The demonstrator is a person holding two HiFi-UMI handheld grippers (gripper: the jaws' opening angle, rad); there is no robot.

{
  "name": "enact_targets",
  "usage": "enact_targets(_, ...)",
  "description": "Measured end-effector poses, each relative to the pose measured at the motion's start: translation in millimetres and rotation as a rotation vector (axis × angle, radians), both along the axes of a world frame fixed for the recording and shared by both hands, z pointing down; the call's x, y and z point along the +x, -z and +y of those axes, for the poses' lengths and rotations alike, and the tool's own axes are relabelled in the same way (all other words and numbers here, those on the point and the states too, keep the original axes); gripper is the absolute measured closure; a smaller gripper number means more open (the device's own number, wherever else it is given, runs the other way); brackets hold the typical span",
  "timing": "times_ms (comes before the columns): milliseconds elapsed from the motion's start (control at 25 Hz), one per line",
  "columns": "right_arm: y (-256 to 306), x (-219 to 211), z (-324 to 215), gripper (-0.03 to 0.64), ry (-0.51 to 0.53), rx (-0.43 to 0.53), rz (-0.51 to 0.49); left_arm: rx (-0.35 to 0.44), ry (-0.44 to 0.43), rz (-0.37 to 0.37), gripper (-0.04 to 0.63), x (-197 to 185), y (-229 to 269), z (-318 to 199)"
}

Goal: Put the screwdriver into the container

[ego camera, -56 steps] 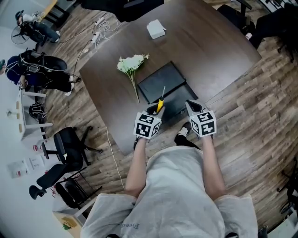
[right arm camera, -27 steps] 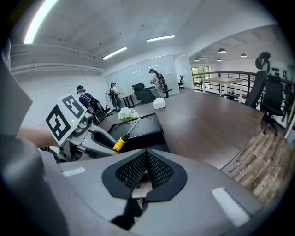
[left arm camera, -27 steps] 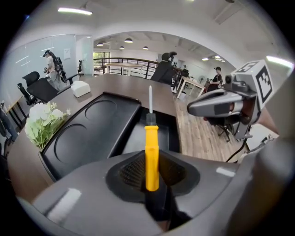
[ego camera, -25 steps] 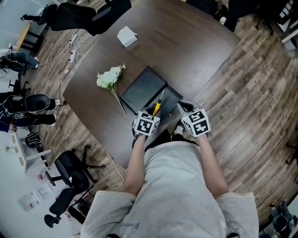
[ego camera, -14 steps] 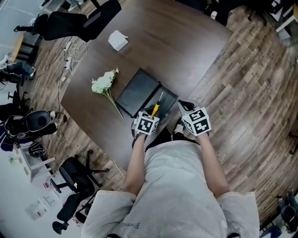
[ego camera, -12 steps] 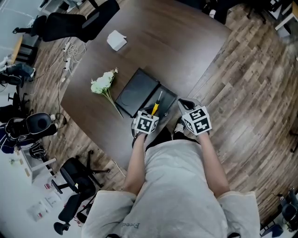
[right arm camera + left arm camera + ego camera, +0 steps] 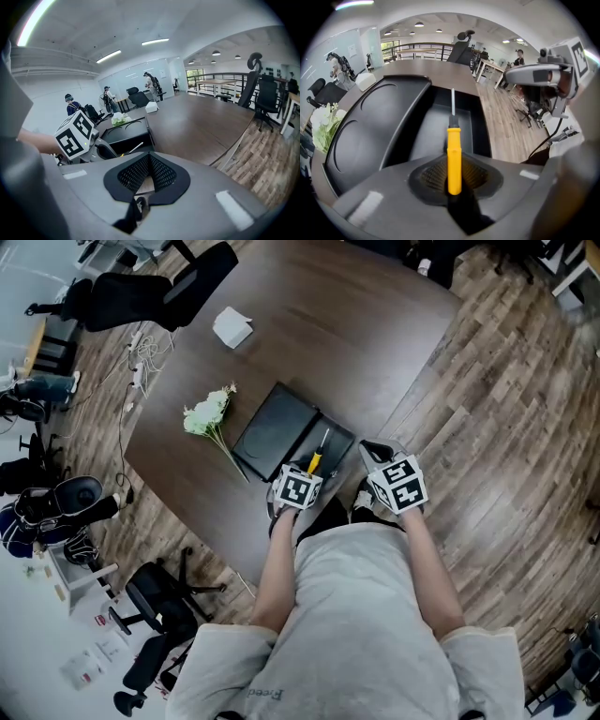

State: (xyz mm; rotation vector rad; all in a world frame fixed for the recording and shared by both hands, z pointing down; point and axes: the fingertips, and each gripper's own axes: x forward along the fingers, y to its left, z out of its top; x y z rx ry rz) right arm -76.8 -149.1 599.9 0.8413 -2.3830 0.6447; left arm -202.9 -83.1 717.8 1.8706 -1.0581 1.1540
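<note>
Left gripper [image 7: 453,174] first: jaws clamped tight on the yellow handle of the screwdriver [image 7: 453,149], low on the handle, and the thin metal shaft runs straight ahead from the jaws. That shaft reaches out over the open tray of the container [image 7: 443,129], tip up near the tray's far wall. Whether the tip touches the tray, I can't tell from here. The container's lid [image 7: 370,126] lies flat, flipped open to the left of the tray, with two round hollows pressed into it.

Over to the right gripper [image 7: 147,164]: pads closed together at the tips, nothing between them. It hangs past the table's near edge, off the right side of the container, and its jaws point along the table [image 7: 197,124]. In the left gripper view it shows up high on the right.

From the head view, the container sits close to the table's near edge, right in front of the person, both grippers held just short of it. Flowers [image 7: 210,414] lie on the table to the left of the lid, near the left edge, stems towards the near edge. A white box [image 7: 232,327] sits well apart, up by the far left edge.
</note>
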Motion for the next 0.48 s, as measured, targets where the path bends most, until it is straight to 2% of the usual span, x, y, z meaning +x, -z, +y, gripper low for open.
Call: enact_targets(480, -1.7, 7.2, -0.4, 0.617, -0.006, -0.013, -0.006, -0.062, -0.036, -0.055, 0.459, -5.3, -5.9, 0.1)
